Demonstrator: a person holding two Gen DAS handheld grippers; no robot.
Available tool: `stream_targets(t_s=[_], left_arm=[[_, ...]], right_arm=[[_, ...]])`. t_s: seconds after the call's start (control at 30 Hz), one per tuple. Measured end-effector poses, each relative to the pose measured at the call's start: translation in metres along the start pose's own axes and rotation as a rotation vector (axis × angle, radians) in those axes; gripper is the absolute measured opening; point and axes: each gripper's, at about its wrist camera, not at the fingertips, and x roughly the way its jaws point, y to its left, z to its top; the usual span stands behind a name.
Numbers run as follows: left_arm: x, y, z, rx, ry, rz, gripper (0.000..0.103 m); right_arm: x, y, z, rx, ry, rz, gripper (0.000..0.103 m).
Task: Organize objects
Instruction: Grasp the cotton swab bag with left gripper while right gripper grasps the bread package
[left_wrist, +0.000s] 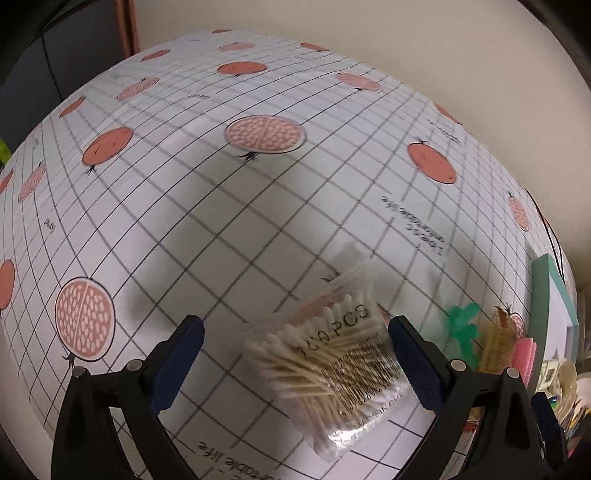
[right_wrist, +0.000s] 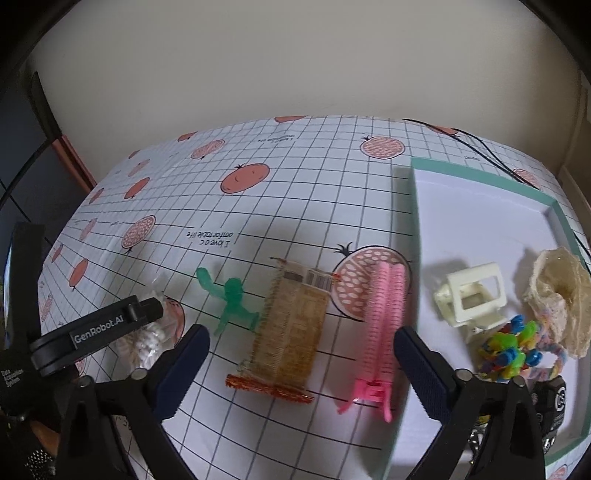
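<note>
Cotton swab bag (left_wrist: 332, 373): clear packet marked "100 PCS", lying on the surface (left_wrist: 207, 221) between the left tool's (left_wrist: 295, 363) two fingers, closer to its right finger. Fingers are spread wide; whether the right pad touches the packet can't be told, and the packet is blurred. In the right wrist view the same packet (right_wrist: 147, 339) sits partly behind the left tool's black body, labelled "GenRobot.AI".

Right tool (right_wrist: 301, 369): fingers spread, nothing between the pads, hovering over the comb pack (right_wrist: 291, 328), an amber comb in a clear sleeve with a barcode sticker. Just left of it, a green figure-shaped clip (right_wrist: 232, 299), touching or nearly touching the sleeve edge. Just right of it, a pink claw clip (right_wrist: 380, 325) with long teeth, lying beside the tray's left wall.

Tray (right_wrist: 480, 173): teal rim, white floor, at the right of the surface. Inside: cream square claw clip (right_wrist: 471, 299), cream lace scrunchie (right_wrist: 557, 299), a multicolour beaded piece (right_wrist: 508, 354), a pastel braided tie (right_wrist: 546, 369) touching it.

Surface covering: white grid cloth with pomegranate print and text.
</note>
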Motion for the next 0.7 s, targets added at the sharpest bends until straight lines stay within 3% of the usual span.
stream_targets(t_s=[0.3, 0.43, 0.7], left_arm=[[0.002, 0.001, 0.001, -0.001, 0.004, 0.006, 0.097], [0.000, -0.002, 0.001, 0.022, -0.002, 0.002, 0.088], [-0.001, -0.005, 0.005, 0.042, -0.011, -0.008, 0.076]], right_arm=[[0.009, 0.012, -0.001, -0.021, 0.028, 0.007, 0.071], [0.015, 0.016, -0.003, -0.031, 0.056, 0.000, 0.057], [0.020, 0.015, -0.005, -0.010, 0.089, 0.025, 0.045]])
